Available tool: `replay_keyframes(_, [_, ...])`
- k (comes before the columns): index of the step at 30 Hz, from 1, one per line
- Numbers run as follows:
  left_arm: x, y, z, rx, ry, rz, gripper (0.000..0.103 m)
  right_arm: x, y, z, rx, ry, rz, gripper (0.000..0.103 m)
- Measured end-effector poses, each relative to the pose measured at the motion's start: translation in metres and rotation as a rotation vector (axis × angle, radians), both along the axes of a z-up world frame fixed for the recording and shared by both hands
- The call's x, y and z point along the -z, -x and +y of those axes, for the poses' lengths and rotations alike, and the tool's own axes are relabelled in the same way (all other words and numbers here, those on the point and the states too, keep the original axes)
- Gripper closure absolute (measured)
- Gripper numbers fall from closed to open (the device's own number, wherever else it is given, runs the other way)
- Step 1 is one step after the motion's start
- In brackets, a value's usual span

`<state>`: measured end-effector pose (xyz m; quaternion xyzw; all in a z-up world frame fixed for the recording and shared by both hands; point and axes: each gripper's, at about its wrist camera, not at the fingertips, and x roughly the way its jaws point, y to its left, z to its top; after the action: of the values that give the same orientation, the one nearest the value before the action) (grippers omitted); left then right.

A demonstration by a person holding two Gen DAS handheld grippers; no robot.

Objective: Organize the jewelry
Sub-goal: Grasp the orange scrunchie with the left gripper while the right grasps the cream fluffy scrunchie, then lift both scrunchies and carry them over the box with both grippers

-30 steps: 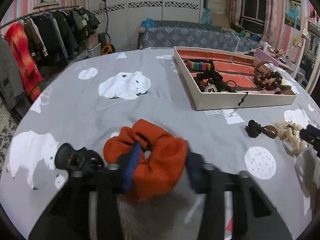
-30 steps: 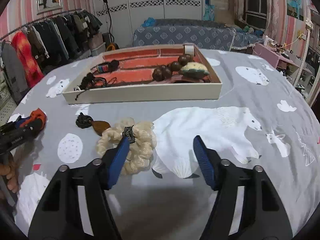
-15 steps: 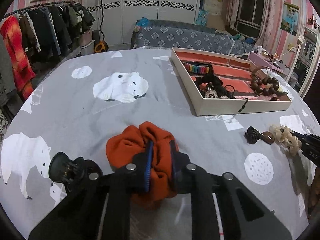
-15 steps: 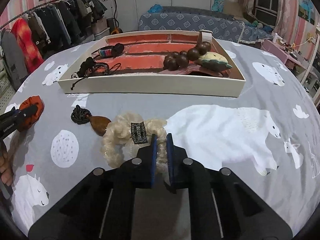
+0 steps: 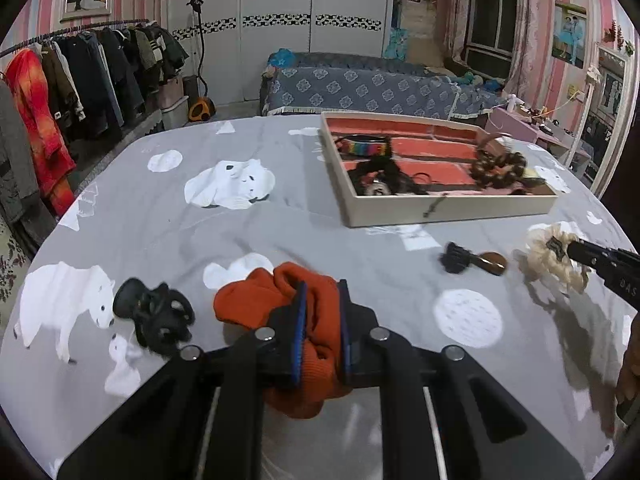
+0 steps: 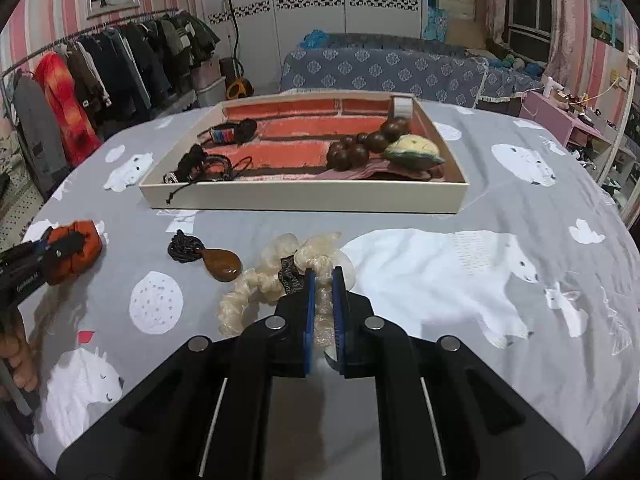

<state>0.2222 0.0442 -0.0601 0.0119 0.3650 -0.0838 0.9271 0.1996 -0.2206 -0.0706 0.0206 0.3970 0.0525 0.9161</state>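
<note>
My left gripper (image 5: 321, 300) is shut on an orange scrunchie (image 5: 256, 300) and holds it just above the grey bear-print cloth. My right gripper (image 6: 321, 280) is shut on a cream scrunchie (image 6: 256, 284), lifted slightly off the cloth. The white jewelry tray with red lining (image 6: 304, 200) stands beyond, holding a rainbow bracelet (image 5: 366, 147), black cords (image 6: 204, 164) and brown wooden beads (image 6: 360, 148). A brown pendant on a black cord (image 6: 220, 264) lies between the grippers; it also shows in the left wrist view (image 5: 492, 262).
A black claw hair clip (image 5: 156, 316) lies on the cloth left of the orange scrunchie. The round table's edge (image 5: 80, 184) curves at the left. A clothes rack (image 5: 80, 80) and a bed (image 5: 360, 84) stand behind.
Both grippers closed from open onto their scrunchies and have raised them a little off the cloth.
</note>
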Motion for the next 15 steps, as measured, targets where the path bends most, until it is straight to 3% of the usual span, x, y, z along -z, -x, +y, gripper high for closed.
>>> replay_keyframes(15, [-0.029,0.078,-0.065,0.005,-0.019,-0.07,0.089,-0.027,0.078,-0.056,-0.014,-0.044,-0.088,0.094])
